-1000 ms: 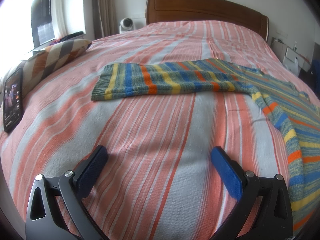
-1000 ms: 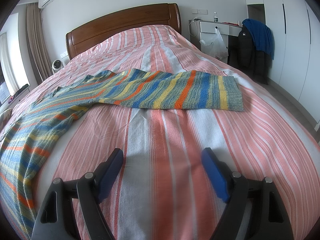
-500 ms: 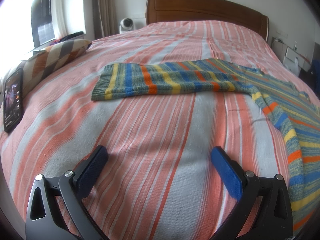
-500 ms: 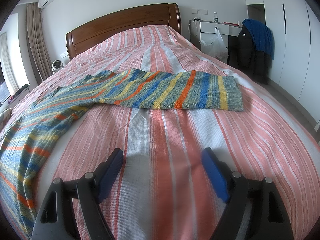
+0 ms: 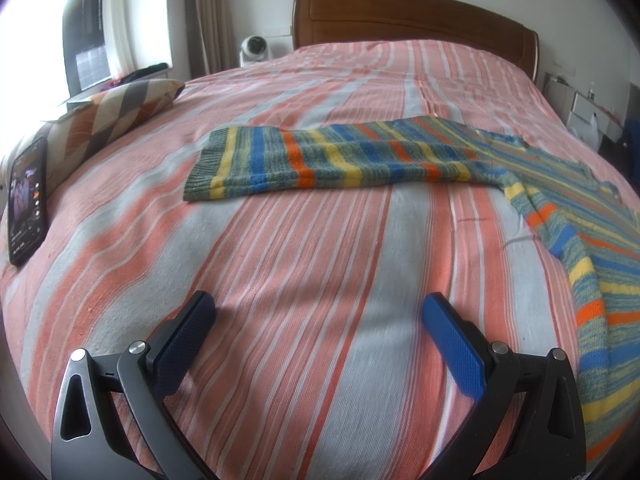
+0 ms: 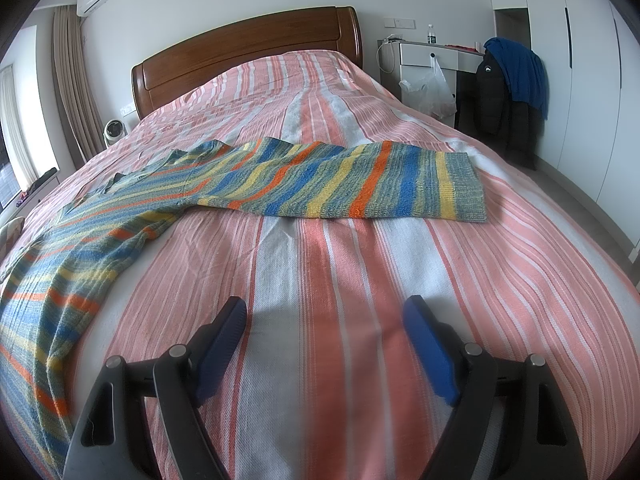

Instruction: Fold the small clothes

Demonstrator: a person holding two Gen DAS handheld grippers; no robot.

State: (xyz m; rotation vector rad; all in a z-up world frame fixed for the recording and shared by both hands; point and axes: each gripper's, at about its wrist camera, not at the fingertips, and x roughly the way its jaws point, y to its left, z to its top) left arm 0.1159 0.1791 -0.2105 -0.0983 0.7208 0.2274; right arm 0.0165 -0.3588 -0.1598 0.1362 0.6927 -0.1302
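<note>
A striped knit sweater (image 5: pixel 540 184) in blue, yellow, orange and grey-green lies flat on the bed. In the left wrist view one sleeve (image 5: pixel 320 160) stretches left, its cuff ahead of my left gripper (image 5: pixel 316 308), which is open and empty just above the bedspread. In the right wrist view the sweater (image 6: pixel 100 232) runs down the left and the other sleeve (image 6: pixel 360 184) stretches right. My right gripper (image 6: pixel 324 312) is open and empty, short of that sleeve.
The bed has a pink, orange and white striped cover (image 5: pixel 280 280) and a wooden headboard (image 5: pixel 400 16). A phone (image 5: pixel 26 200) leans on a patterned pillow (image 5: pixel 108 120) at the left edge. A desk (image 6: pixel 432 56) and hung jackets (image 6: pixel 508 88) stand right of the bed.
</note>
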